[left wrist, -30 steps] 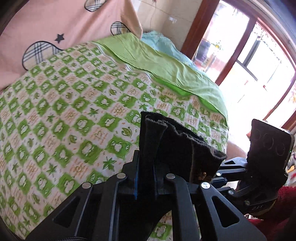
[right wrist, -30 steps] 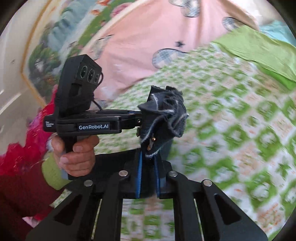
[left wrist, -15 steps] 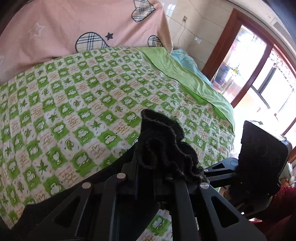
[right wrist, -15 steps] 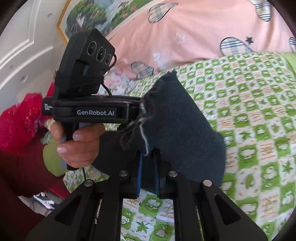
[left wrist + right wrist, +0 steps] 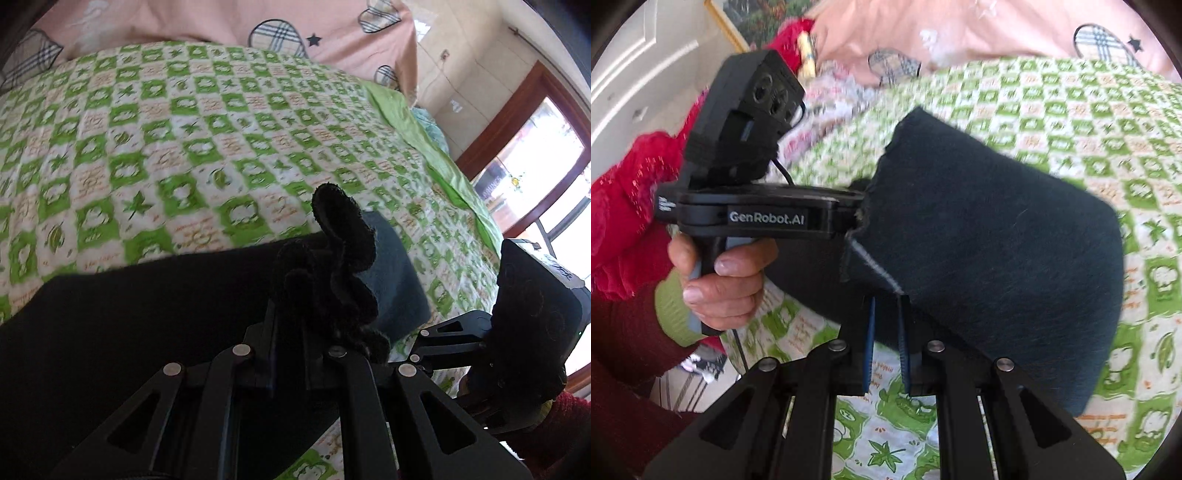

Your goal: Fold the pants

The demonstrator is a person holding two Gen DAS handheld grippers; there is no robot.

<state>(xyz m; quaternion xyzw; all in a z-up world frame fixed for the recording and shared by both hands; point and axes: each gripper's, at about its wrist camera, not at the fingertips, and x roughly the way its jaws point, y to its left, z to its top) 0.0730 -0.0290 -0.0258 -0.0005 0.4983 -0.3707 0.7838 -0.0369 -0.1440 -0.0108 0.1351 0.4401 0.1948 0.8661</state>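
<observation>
Pants (image 5: 990,236) pinched, left gripper (image 5: 855,206) — "GenRobot.AI" label

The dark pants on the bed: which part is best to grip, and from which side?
Grip the pants at the bunched hem edge, as both the left gripper and right gripper do, coming from the near bedside; that edge stands raised.

1. The dark fleece pants (image 5: 990,236) drape over the green-and-white checked bedspread (image 5: 155,147).
2. The left gripper (image 5: 857,210), left of the right gripper (image 5: 886,332), clamps the pants' edge.
3. The pink blanket with plaid hearts (image 5: 207,18) lies behind the bedspread.
4. The wood-framed window (image 5: 532,162) stands at its right.
</observation>
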